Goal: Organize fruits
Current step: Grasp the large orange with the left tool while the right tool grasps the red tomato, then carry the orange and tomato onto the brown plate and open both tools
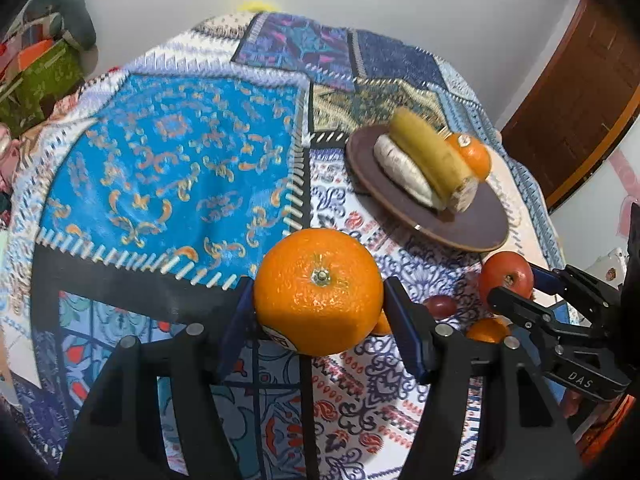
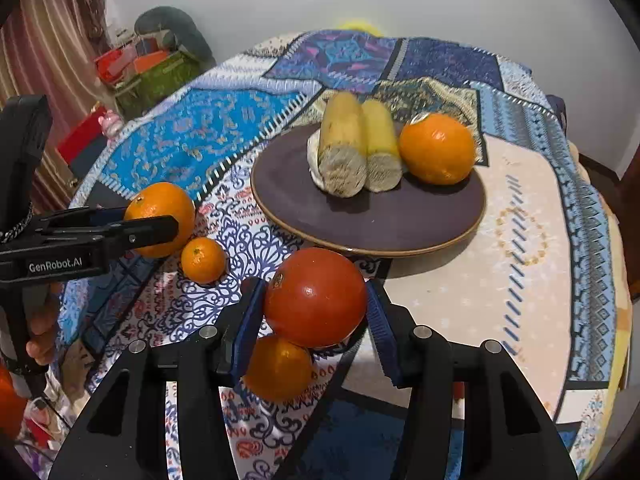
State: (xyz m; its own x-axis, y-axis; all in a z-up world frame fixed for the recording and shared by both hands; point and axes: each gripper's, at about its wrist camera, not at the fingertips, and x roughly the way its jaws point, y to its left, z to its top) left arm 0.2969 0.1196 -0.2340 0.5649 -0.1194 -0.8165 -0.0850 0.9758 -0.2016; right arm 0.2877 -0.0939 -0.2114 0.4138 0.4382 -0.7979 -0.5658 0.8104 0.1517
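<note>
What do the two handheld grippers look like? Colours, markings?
Both are matte black plastic with blue ribbed pads and silver pivot pins. The left gripper shows white "GenRobot.AI" lettering on its side in the right wrist view; the right gripper shows "DAS" in the left wrist view.

We stand at a round counter in a plain white room.

We see a patchwork cloth (image 1: pixel 168 152) in blues, purples and creams over the counter (image 2: pixel 520 240). The wall (image 2: pixel 440 8) behind it is bare white, evenly lit. At the left hangs a striped pinkish curtain (image 2: pixel 52 40), with a green box (image 2: pixel 156 80) of bright clutter and a grey cushion (image 2: pixel 172 24) beside it. At the right, a brown wooden door (image 1: pixel 576 92) meets the wall.
</note>
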